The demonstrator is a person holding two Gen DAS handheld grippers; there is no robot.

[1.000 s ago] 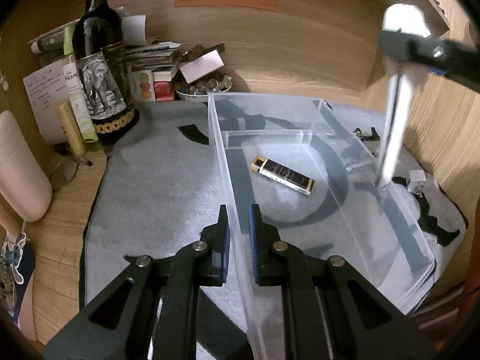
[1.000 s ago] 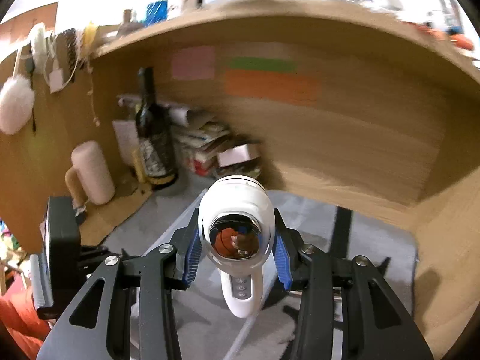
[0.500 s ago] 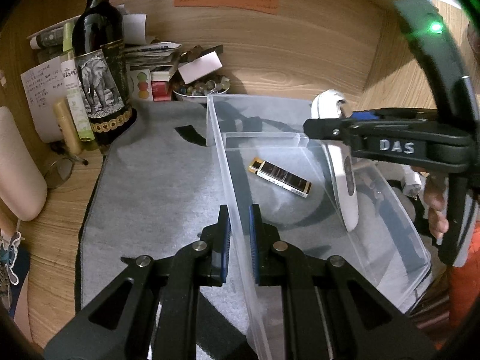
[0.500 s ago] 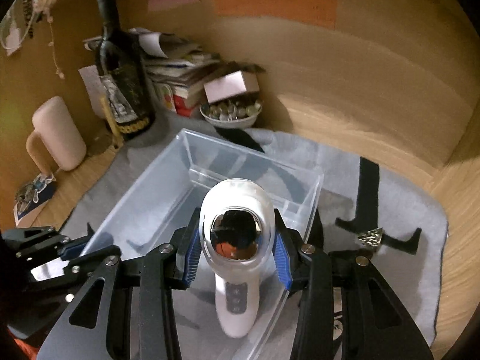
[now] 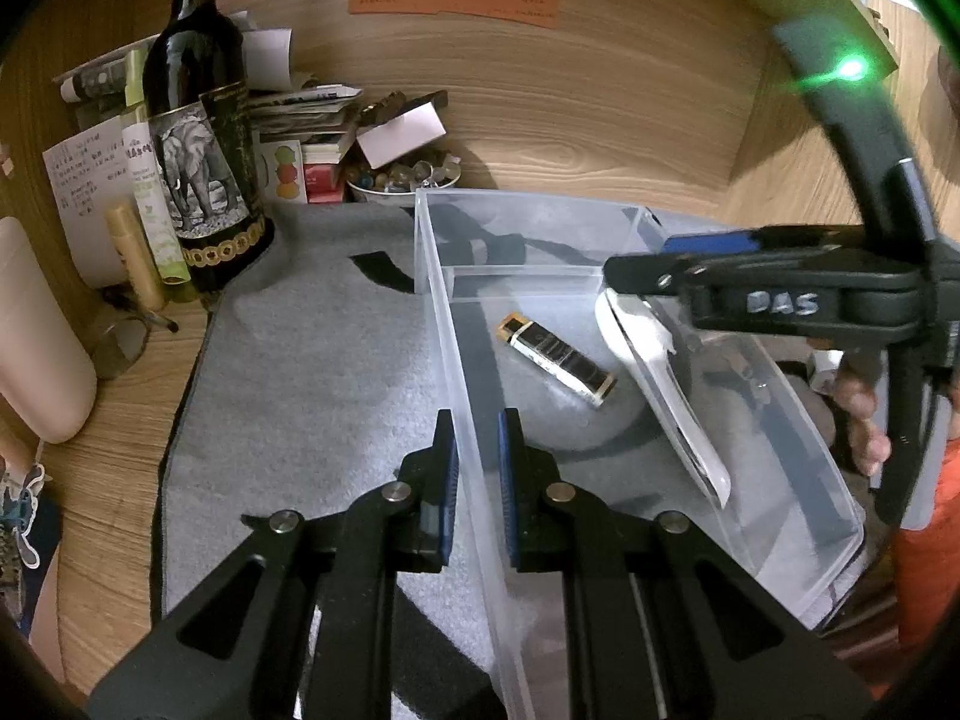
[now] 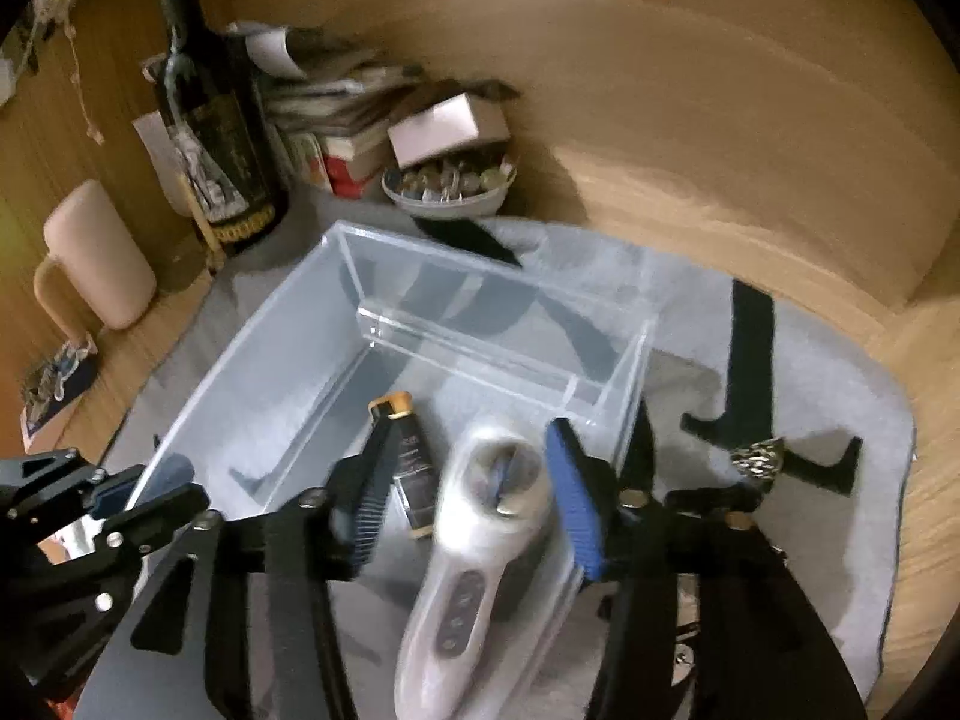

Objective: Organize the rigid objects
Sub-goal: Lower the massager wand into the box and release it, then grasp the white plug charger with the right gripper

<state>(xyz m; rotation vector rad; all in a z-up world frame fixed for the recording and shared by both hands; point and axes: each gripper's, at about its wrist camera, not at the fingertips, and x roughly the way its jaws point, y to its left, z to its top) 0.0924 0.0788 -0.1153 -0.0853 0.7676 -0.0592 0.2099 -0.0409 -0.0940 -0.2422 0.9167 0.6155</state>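
A clear plastic bin (image 5: 432,252) (image 6: 270,324) with a divider stands on a grey mat. My left gripper (image 5: 478,462) is shut on the bin's near left wall. A black and gold lighter-like stick (image 5: 555,360) (image 6: 408,462) lies on the bin floor. Beside it, a white handheld device with buttons (image 5: 666,396) (image 6: 480,540) rests inside the bin, leaning along the right wall. My right gripper (image 6: 471,504) (image 5: 648,264) hangs over the device's round head. Its jaws are opening, the device lies between them, and the blue pads stand off it.
A dark wine bottle (image 5: 204,138), stacked papers and a bowl of stones (image 5: 408,177) crowd the back left corner. A pale pink mug (image 5: 36,348) stands at the left. A small metallic trinket (image 6: 759,459) lies on the mat right of the bin. Wooden walls close in behind.
The right gripper came down into the bin with the white device and its jaws spread off it; the device now rests in the bin. The left gripper kept its grip on the wall.
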